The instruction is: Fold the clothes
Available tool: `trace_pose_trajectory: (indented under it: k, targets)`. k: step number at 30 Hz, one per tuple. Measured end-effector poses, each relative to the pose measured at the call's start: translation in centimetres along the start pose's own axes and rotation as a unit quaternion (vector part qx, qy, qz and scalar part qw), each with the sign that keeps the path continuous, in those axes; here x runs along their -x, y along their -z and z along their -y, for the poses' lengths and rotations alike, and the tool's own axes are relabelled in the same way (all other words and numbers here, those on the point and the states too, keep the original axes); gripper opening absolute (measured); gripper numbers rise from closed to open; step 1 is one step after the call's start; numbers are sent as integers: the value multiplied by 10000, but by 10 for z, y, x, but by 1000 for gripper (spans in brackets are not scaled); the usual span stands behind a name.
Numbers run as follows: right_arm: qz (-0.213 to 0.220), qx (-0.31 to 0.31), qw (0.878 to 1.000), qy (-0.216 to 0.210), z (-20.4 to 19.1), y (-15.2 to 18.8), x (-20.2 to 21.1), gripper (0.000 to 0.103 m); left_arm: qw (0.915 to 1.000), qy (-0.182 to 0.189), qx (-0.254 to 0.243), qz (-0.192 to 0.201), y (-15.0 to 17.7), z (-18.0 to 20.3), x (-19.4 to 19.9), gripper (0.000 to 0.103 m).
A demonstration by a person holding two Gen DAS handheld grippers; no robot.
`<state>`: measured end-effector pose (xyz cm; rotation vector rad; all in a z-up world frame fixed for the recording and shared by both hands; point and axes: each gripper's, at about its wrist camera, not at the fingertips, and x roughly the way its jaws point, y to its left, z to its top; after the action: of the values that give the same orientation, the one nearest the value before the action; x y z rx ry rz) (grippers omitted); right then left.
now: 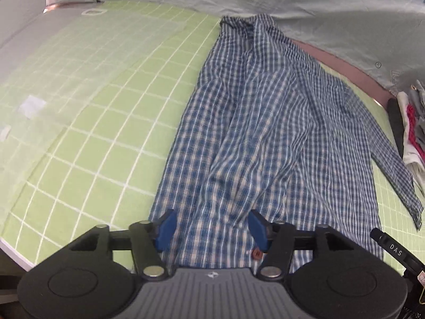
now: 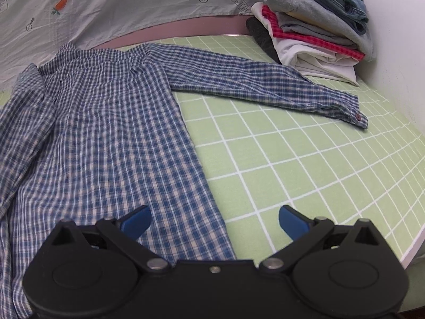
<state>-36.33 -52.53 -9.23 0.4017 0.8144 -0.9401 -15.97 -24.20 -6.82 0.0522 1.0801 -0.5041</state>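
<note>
A blue and white checked shirt (image 1: 265,138) lies spread on the green grid mat (image 1: 93,122), collar away from me. Its left side is folded in over the body in loose ridges. In the right wrist view the same shirt (image 2: 106,133) has one sleeve (image 2: 265,87) stretched flat to the right, with the cuff button showing. My left gripper (image 1: 212,228) hovers open above the shirt's near hem; the cloth lies under the blue pads and is not pinched. My right gripper (image 2: 215,222) stands wide open over the shirt's right edge near the hem, one pad above cloth and one above the mat (image 2: 305,159).
A pile of folded clothes (image 2: 313,26) sits at the back right corner, just beyond the outstretched sleeve, and shows at the right edge of the left wrist view as the pile (image 1: 411,133). A pale printed sheet (image 2: 119,5) hangs behind. The table's near edge (image 2: 414,250) runs at lower right.
</note>
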Motion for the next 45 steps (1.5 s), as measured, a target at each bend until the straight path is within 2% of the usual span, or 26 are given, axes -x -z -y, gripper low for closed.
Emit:
trace_pose_trajectory:
  k: [3,6,9,14,19,26,31,36,37,40,41,42,43,44,45]
  targets:
    - [95,-164,9998,-46,1,-15,-3,103,9978,-441,-279,402,-22,9,3,80]
    - [161,-334,9993,-100,3,-29,-7,103,9943,-733,-551,546,-41,16,-2,82]
    - [213,-427,9988,-148,5,-44,-16,103,9928,-884,-560,578,-57,19,-12,86]
    - [301,-668,9971,-182,18,-70,-39,103,9924,-1019,-465,516,-81,28,-39,86]
    - [413,-763,9962,49,40,-101,-71,103,9908,-1164,-500,476,-105,47,-74,87]
    - [590,-962,9906,777,94,-133,-119,103,9869,-1466,-620,263,-134,55,-126,87]
    - [382,-1141,9860,1158,135,-142,-151,103,9850,-1538,-779,4,-145,59,-156,87]
    - [156,-998,9890,1076,145,-143,-162,101,9852,-1551,-724,-122,-152,56,-171,87]
    - [116,-1101,9888,997,147,-144,-162,99,9860,-1525,-662,-122,-154,55,-172,87]
    - [149,-1352,9857,995,150,-145,-159,80,9873,-1492,-543,-87,-159,51,-172,87]
    - [166,-1391,9850,1003,150,-146,-158,69,9873,-1494,-534,-70,-161,51,-171,87]
    - [171,-1366,9855,991,148,-148,-158,51,9874,-1491,-535,-55,-161,51,-171,87]
    - [172,-1338,9861,966,147,-150,-157,38,9874,-1484,-540,-39,-161,51,-169,87]
    - [158,-1292,9871,932,145,-152,-157,11,9876,-1473,-544,-17,-161,50,-168,87]
    - [135,-1222,9881,923,142,-154,-157,3,9878,-1459,-547,10,-161,50,-166,87]
